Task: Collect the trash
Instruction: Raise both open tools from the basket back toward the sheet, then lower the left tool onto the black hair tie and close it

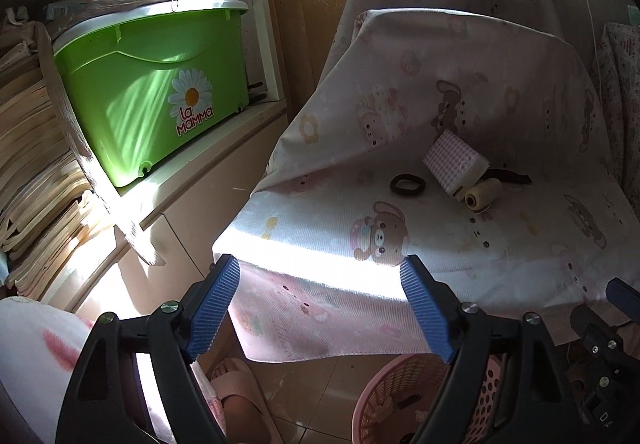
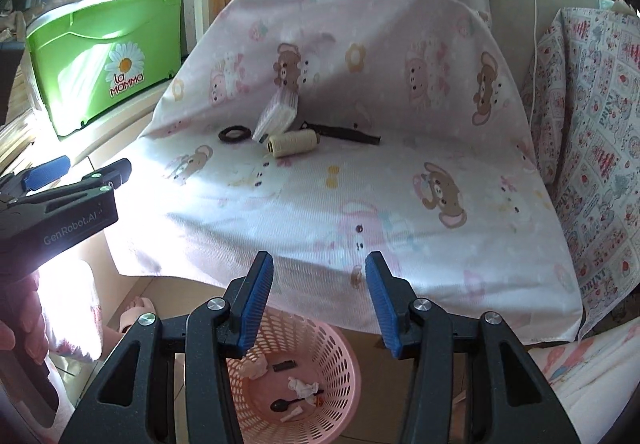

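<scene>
Left wrist view: left gripper (image 1: pixel 322 268) spread wide, blue ribbed pads holding nothing, poised over the sunlit front edge of the seat draped in pale pink bear-print cloth (image 1: pixel 460 244). Toward the back of the cloth, a black elastic hair ring (image 1: pixel 408 185), beside it a pink gingham tissue packet (image 1: pixel 456 164) propped upright, a cream thread spool (image 1: pixel 482 195) touching its base, a dark strap-like piece (image 1: pixel 510 176) just behind. Left of the seat, a green plastic tub with a daisy sticker (image 1: pixel 152 92) on a white shelf. Below the cloth's edge, only a slice of the pink perforated plastic basket (image 1: pixel 384 392).

Right wrist view: right gripper (image 2: pixel 319 268) parted, empty, hanging above the same basket (image 2: pixel 340 372), here open to view, with crumpled white paper (image 2: pixel 304 388), a small black spoon (image 2: pixel 284 404) and a dark flat scrap (image 2: pixel 285 366) inside. Hair ring (image 2: pixel 235 134), packet (image 2: pixel 278 114), spool (image 2: pixel 293 143) and strap (image 2: pixel 344 134) clustered mid-cloth. Left gripper (image 2: pixel 80 174) visible from the side, left of the cloth.
</scene>
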`<state>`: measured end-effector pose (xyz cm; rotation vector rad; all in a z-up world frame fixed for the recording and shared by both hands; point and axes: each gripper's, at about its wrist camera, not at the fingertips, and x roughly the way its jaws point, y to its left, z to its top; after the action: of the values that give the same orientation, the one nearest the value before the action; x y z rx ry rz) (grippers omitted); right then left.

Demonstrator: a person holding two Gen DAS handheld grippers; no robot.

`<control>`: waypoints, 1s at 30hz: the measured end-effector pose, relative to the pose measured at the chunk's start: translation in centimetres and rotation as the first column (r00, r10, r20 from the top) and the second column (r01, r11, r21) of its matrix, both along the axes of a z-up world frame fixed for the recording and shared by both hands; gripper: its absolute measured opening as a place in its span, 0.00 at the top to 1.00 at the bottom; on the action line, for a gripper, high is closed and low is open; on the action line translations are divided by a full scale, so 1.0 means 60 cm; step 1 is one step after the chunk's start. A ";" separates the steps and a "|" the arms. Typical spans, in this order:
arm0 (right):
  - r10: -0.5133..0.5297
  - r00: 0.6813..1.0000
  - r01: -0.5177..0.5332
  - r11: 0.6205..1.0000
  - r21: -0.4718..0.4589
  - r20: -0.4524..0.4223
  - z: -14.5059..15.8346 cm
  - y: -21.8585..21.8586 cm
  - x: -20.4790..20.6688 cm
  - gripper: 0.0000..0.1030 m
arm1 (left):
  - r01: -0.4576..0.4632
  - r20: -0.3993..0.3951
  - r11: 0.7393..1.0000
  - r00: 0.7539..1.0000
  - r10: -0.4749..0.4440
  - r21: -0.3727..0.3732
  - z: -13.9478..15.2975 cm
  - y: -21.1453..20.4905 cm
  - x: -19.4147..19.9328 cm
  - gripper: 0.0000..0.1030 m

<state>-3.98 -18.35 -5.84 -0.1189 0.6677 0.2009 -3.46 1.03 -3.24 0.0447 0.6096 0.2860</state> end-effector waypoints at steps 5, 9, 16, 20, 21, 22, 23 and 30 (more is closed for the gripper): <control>-0.002 0.999 0.002 1.000 0.001 0.054 0.028 -0.008 0.001 0.51 | 0.024 0.018 0.999 1.000 -0.024 0.024 0.017 -0.008 -0.006 0.18; -0.010 0.995 0.008 1.000 0.013 0.100 0.067 -0.025 0.019 0.51 | 0.029 0.090 0.999 0.995 -0.031 0.023 0.067 -0.003 -0.010 0.02; -0.065 0.969 0.078 0.996 -0.046 0.240 0.149 -0.047 0.076 0.38 | 0.047 0.193 0.999 0.980 -0.048 0.008 0.161 0.012 0.025 0.01; -0.048 0.949 0.073 0.995 -0.070 0.310 0.182 -0.051 0.099 0.32 | 0.062 0.220 0.995 0.972 -0.079 0.082 0.189 0.010 0.059 0.01; -0.046 0.948 0.071 0.995 -0.067 0.316 0.187 -0.052 0.104 0.31 | 0.070 0.222 0.993 0.971 -0.090 0.096 0.194 0.010 0.067 0.01; -0.047 0.946 0.069 0.996 -0.058 0.321 0.192 -0.054 0.109 0.31 | 0.072 0.224 0.992 0.970 -0.094 0.105 0.197 0.010 0.073 0.01; -0.051 0.945 0.069 0.997 -0.046 0.323 0.195 -0.055 0.114 0.28 | 0.069 0.227 0.991 0.969 -0.093 0.112 0.199 0.011 0.080 0.01; -0.083 0.945 0.097 0.995 -0.029 0.317 0.170 -0.063 0.126 0.23 | 0.040 0.194 0.997 0.980 -0.053 0.072 0.152 0.028 0.104 0.01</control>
<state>3.57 -22.13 4.38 -0.1592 0.3568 0.0757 2.79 2.71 5.90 0.0947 0.4026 0.2616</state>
